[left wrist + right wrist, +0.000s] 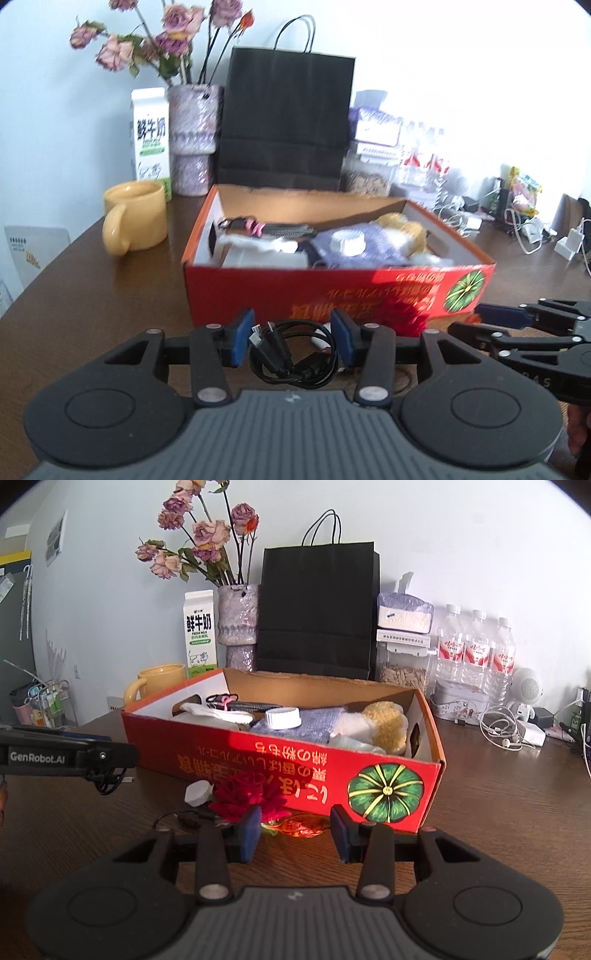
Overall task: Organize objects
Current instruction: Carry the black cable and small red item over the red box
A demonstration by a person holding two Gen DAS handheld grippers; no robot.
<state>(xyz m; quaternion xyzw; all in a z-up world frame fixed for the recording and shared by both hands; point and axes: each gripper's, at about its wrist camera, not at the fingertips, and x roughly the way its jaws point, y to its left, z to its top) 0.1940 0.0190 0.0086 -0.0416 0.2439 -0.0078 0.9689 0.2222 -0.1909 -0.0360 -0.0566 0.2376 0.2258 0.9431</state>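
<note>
Currently the left gripper [291, 341] is clamped on a coiled black cable [291, 354] lifted just before the red box [332, 291]. Right gripper [293, 834] is unclenched and empty above the bench [498, 812]. Risk: loose loops may snag the box's near wall, or slip free.
</note>
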